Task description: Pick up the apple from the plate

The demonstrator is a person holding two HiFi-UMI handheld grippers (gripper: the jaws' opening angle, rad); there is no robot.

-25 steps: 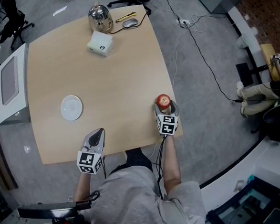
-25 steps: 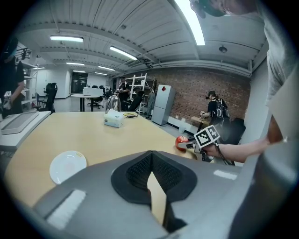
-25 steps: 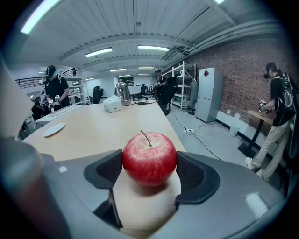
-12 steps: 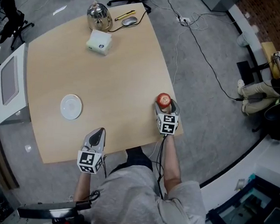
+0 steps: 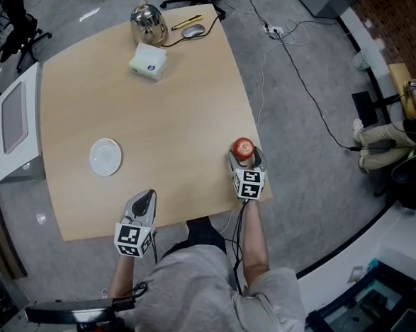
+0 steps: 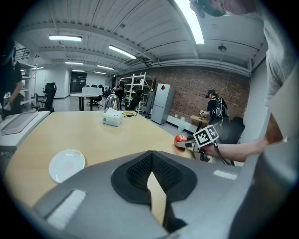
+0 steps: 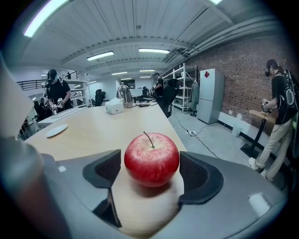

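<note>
Between my right gripper's (image 5: 244,156) spread jaws the apple (image 7: 151,158) sits on the table (image 5: 177,96) near its right edge, ungripped. Well off to its left lies the plate (image 5: 105,157). My left gripper (image 6: 149,161) is clenched on nothing.

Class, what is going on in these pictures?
A person holds a gripper in each hand. The right gripper flanks a red apple resting on the table near its right edge, with a sliver of gap beside one pad. The white plate lies empty to the left. The left gripper, shut and empty, hangs at the near edge.
</note>
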